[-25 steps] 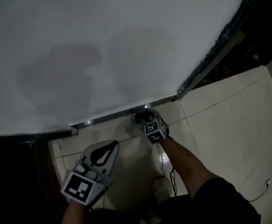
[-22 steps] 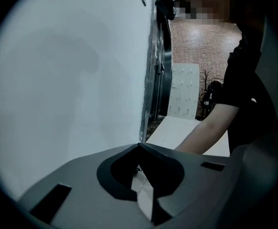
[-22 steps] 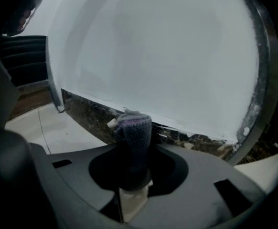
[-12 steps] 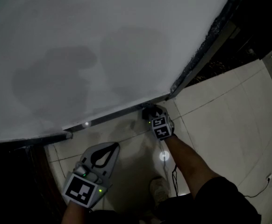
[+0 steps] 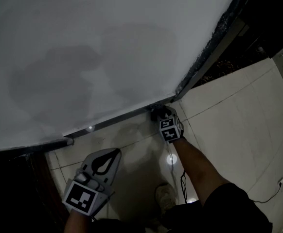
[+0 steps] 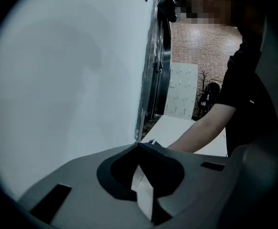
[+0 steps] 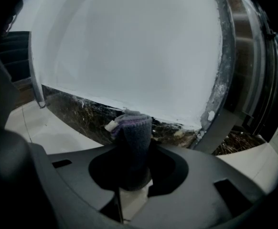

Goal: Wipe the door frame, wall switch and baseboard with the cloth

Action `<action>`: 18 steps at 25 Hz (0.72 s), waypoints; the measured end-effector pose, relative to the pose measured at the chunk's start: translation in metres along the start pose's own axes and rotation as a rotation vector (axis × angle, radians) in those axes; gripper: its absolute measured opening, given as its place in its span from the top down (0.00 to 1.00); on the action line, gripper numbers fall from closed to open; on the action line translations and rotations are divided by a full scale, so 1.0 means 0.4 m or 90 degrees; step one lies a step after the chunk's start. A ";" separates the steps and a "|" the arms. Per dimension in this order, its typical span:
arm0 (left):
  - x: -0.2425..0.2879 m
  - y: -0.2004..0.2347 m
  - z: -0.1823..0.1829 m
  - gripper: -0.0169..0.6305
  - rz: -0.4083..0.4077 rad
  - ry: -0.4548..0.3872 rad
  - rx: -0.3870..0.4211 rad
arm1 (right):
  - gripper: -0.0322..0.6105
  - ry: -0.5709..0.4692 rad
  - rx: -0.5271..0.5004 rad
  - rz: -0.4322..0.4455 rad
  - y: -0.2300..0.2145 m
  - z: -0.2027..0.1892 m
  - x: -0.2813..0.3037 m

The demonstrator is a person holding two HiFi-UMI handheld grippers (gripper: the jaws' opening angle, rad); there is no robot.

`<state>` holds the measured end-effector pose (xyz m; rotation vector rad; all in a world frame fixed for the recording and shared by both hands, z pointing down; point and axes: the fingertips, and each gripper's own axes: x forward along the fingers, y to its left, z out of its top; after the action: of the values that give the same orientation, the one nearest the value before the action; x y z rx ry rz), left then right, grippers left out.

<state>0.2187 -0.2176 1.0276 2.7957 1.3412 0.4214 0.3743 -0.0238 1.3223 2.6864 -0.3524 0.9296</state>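
Observation:
A dark grey and purple cloth [image 7: 132, 136] stands bunched between the jaws of my right gripper [image 7: 131, 151], which is shut on it. The cloth's top presses against the dark marbled baseboard [image 7: 80, 112] under the white wall [image 7: 129, 46]. In the head view, the right gripper [image 5: 163, 116] is low at the baseboard [image 5: 117, 119], close to the corner where the metal door frame [image 5: 207, 57] begins. My left gripper [image 5: 115, 153] hangs back over the floor, shut and holding nothing; its closed tips [image 6: 138, 145] point along the wall.
Pale floor tiles [image 5: 234, 115] spread to the right, with a bright light reflection [image 5: 170, 159] near the person's shoe [image 5: 168, 196]. A thin cable [image 5: 272, 192] lies at lower right. A dark opening [image 5: 15, 183] lies at the wall's left end.
My right gripper has slid the cloth rightward along the baseboard toward the door-frame corner. The left gripper has stayed about where it was.

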 end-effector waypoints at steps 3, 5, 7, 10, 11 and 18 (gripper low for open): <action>0.001 0.008 -0.005 0.97 0.001 0.001 -0.008 | 0.80 0.007 0.015 -0.023 -0.042 -0.019 0.000; 0.000 0.012 -0.007 0.97 0.000 0.000 -0.011 | 0.80 0.011 0.036 -0.045 -0.079 -0.030 -0.003; -0.001 0.013 -0.007 0.97 -0.003 -0.001 -0.012 | 0.80 0.015 0.053 -0.067 -0.113 -0.038 -0.008; -0.008 0.014 -0.010 0.97 -0.005 -0.001 -0.014 | 0.80 0.018 0.061 -0.088 -0.144 -0.043 -0.015; -0.012 0.016 -0.011 0.97 -0.005 0.000 -0.015 | 0.80 0.022 0.064 -0.097 -0.152 -0.044 -0.018; -0.056 0.023 0.003 0.97 -0.006 -0.016 -0.011 | 0.80 0.026 -0.039 -0.088 -0.081 -0.029 -0.038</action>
<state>0.2127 -0.2406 1.0223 2.7692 1.3393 0.3942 0.3662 0.0124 1.3158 2.5950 -0.1812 0.9161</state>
